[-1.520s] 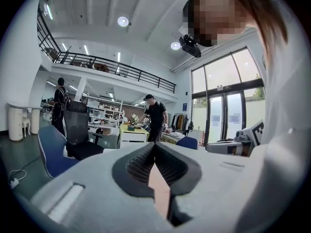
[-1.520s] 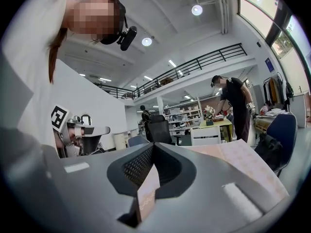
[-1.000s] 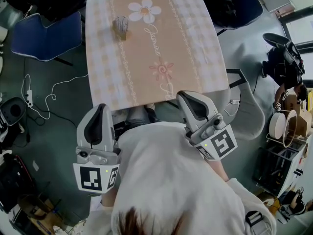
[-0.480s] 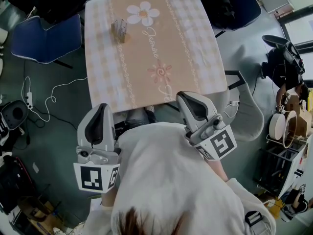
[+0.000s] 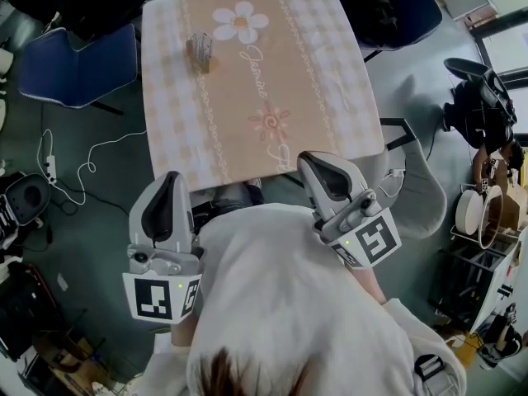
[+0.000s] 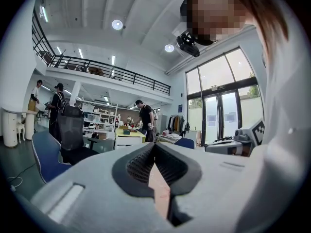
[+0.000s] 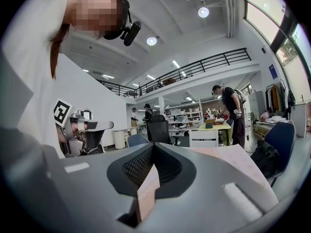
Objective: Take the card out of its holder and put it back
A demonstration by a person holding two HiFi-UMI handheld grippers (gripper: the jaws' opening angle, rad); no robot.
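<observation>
A small card holder (image 5: 200, 52) with cards upright in it stands on the far left part of the checked, flower-printed table (image 5: 313, 73). Both grippers are held close to the person's body, short of the table's near edge and far from the holder. The left gripper (image 5: 169, 181) points toward the table with its jaws together and nothing between them; in the left gripper view (image 6: 154, 147) the pads meet at the tips. The right gripper (image 5: 318, 165) is likewise shut and empty, pads touching in the right gripper view (image 7: 153, 148). The tabletop (image 7: 243, 161) shows ahead of it.
A blue chair (image 5: 78, 60) stands left of the table and a dark chair (image 5: 396, 7) at its far right corner. Cables (image 5: 74, 167) lie on the floor to the left. A person (image 5: 483, 110) and shelving stand at the right. Other people stand far off.
The head view has shifted slightly, so the table and holder sit a touch higher and further left. Both grippers stay where they were, shut.
</observation>
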